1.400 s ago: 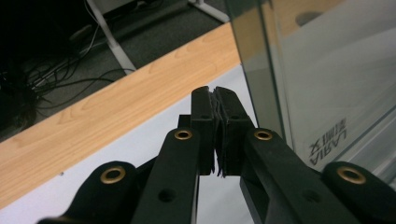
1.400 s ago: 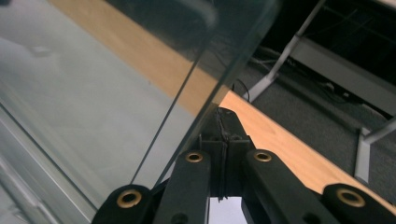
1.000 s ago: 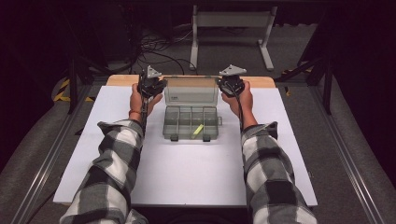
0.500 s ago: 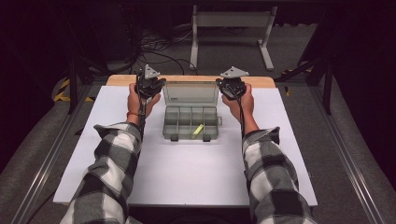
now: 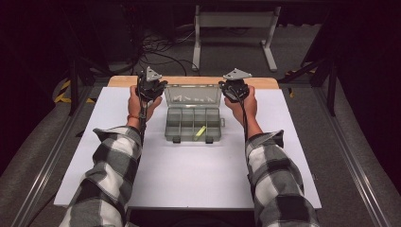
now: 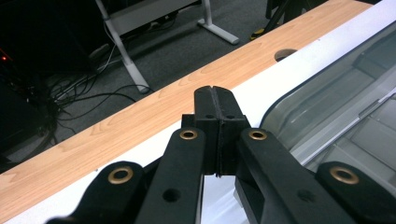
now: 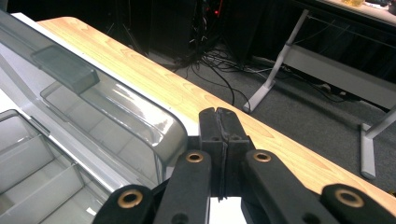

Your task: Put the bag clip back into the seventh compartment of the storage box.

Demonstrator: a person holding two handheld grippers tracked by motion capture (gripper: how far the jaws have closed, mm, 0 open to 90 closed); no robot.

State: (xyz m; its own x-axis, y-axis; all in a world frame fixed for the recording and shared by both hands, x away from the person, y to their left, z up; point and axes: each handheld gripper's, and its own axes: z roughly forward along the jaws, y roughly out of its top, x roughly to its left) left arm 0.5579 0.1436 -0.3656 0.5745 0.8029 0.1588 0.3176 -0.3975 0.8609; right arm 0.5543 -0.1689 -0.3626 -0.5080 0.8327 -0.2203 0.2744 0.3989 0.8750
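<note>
A clear plastic compartment box (image 5: 193, 124) sits at the centre of the white table top (image 5: 189, 175), its lid (image 5: 193, 95) swung up and standing open at the box's 12 o'clock edge, towards the wooden strip (image 5: 189, 81) along the far side of the table. Inside, a small yellow piece (image 5: 200, 132) lies slanted in a compartment near the 5 o'clock corner of the tray. The left gripper (image 5: 149, 88) hangs just beside the lid at the box's 10 o'clock, and in the left gripper view its jaws are clenched pad against pad with nothing between them (image 6: 215, 109), the smoky lid (image 6: 336, 107) at 3 o'clock from the tips. The right gripper (image 5: 234, 88) sits at the box's 2 o'clock, just beside the lid's other end; in the right gripper view its jaws are likewise pressed tight together and empty (image 7: 218, 126), the lid's rounded corner (image 7: 116, 121) at 9 o'clock. Checked sleeves (image 5: 113, 170) come in from 6 o'clock
</note>
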